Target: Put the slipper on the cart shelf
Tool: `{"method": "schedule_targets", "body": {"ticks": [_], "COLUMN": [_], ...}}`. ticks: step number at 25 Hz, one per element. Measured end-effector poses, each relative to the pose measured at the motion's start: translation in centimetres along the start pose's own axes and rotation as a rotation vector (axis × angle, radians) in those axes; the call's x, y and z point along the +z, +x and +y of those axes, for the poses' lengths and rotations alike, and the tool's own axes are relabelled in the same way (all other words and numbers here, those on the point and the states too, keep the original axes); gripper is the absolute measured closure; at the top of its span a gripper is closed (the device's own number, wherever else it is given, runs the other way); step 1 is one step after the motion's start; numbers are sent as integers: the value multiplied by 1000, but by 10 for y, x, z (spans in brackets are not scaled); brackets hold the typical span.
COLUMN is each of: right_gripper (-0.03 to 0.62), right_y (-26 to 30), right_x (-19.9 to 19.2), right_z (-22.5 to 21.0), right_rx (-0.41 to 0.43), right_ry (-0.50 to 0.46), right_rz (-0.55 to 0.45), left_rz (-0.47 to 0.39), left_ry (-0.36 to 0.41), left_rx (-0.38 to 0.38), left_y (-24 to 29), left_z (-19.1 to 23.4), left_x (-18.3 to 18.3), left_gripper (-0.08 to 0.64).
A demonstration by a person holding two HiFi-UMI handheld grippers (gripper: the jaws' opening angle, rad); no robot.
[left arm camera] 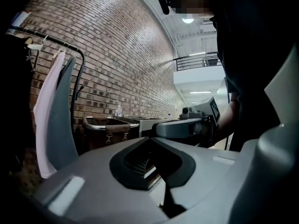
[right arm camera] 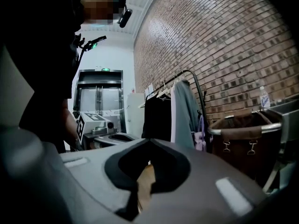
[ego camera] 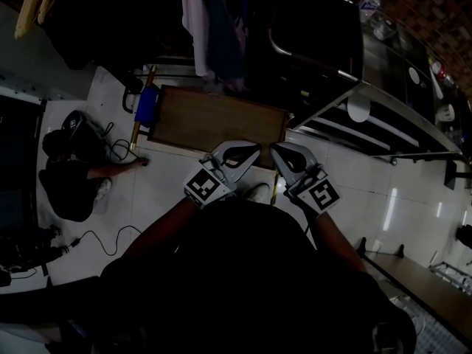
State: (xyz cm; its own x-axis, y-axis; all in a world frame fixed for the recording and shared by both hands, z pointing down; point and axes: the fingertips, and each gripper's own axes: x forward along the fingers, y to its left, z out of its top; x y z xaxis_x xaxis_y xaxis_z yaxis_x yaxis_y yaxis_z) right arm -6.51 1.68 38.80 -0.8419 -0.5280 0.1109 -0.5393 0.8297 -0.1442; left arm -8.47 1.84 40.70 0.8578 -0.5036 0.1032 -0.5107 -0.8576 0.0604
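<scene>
The left gripper (ego camera: pixel 249 150) and the right gripper (ego camera: pixel 280 152) sit side by side at the centre of the head view, close in front of the person's dark torso. Their tips lean towards each other. In the left gripper view the left gripper's (left arm camera: pixel 150 138) jaws are closed tip to tip with nothing between them. The right gripper's (right arm camera: pixel 149 140) jaws are likewise pressed together and empty.

Under them is a white tiled floor (ego camera: pixel 169 190). Low between the two grippers, a pale rounded shape on the floor is possibly the slipper (ego camera: pixel 258 192), though the dim picture leaves that unsure. It lies just below the near edge of the cart shelf (ego camera: pixel 217 120), not on it, and neither gripper touches it.

The cart shelf is a bare brown wooden board just above the gripper tips, with a blue fitting (ego camera: pixel 147 105) at its left end. At the left of the frame a crouching person (ego camera: pixel 70 175) in dark clothes reaches a hand to the floor, and cables (ego camera: pixel 103 238) trail nearby.

Farther off, at the top of the frame, hanging clothes (ego camera: pixel 210 28) drape from a rail. At the upper right is a dark hamper (right arm camera: pixel 247 134) beside a metal counter (ego camera: pixel 383 102), with a water bottle (right arm camera: pixel 264 97) above it. A brick wall (right arm camera: pixel 224 41) rises behind.
</scene>
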Motion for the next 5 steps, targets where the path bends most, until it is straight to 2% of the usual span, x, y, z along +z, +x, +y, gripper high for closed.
{"method": "schedule_targets", "body": {"ticks": [5], "right_gripper": [592], "right_y": [-9], "right_x": [-1], "right_z": [10], "right_rx": [8], "right_ry": [-4], "right_rz": [-3], "left_rz": [1], "left_ry": [-1], "left_rx": [-2], "left_y": [-2], "left_z": [-17], "left_x": [-4], "left_gripper": [558]}}
